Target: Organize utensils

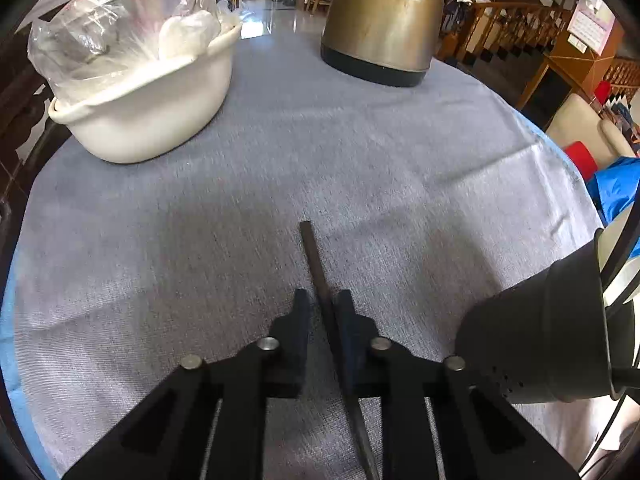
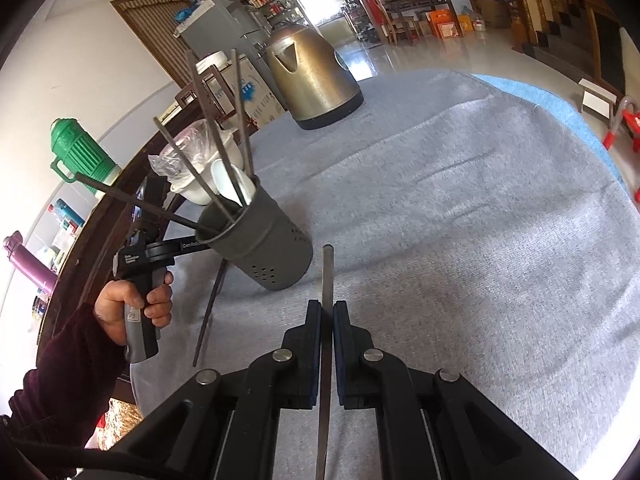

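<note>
— While your grey woven cloth [image 2: 460,208] spreads wide, what crowds it?
— Brass kettle [image 2: 312,76], white tub [image 1: 152,92], perforated dark holder [image 2: 260,240] bristling with sticks.
— Your tongs?
— Right gripper [image 2: 327,312] pinches one thin chopstick [image 2: 327,280]; left gripper [image 1: 323,300] pinches another dark stick [image 1: 314,256].

table [image 2: 480,220] | grey cloth | kettle [image 2: 312,80] | holder [image 2: 264,244] | bowl [image 1: 160,100]

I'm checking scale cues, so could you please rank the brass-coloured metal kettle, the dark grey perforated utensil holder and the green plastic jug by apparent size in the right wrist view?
1. Brass-coloured metal kettle and dark grey perforated utensil holder: they look alike, and the holder sits nearer the camera, so I won't rank them.
2. Green plastic jug: smallest, though farthest away.
</note>
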{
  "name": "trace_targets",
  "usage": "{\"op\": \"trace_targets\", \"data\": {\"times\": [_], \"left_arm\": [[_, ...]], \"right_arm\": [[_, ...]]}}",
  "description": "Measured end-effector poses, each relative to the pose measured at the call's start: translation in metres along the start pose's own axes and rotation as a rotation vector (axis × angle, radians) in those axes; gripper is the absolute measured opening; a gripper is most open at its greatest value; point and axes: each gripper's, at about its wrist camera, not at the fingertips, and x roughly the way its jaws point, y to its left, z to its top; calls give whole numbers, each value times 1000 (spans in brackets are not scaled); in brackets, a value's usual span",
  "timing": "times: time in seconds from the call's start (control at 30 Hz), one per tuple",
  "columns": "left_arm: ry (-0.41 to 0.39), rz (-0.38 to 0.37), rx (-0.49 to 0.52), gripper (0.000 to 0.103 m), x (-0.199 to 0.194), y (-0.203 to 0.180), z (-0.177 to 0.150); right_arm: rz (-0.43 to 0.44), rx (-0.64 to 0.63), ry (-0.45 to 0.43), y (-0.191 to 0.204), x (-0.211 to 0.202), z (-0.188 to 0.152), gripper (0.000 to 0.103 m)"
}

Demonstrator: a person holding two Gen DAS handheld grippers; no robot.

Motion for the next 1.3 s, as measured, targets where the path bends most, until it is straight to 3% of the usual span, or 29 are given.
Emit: {"op": "trace_targets", "data": {"times": [0.27, 0.57, 0.8, 0.97, 1.03, 1.17, 1.3], "left_arm": [[9, 1, -81, 6, -16, 15, -16], [-11, -23, -128, 6, -60, 4, -68], [76, -69, -122, 6, -65, -23, -106], [94, -63, -99, 7, -61, -31, -109], [103, -57, -90, 10, -62, -31, -108], [89, -34, -63, 26, -70, -31, -104], [83, -31, -59, 28, -67, -29, -90]], "right_arm": [[1, -5, -2, 1, 1, 1, 6], [13, -21, -18, 13, -8, -4, 6], [9, 40, 75, 2, 13, -10, 6], [-47, 20, 136, 0, 36, -3, 6], [-72, 2, 162, 1, 44, -1, 7], [-105, -23, 238, 0, 62, 6, 8], [-120, 19, 250, -12, 67, 13, 8]]}}
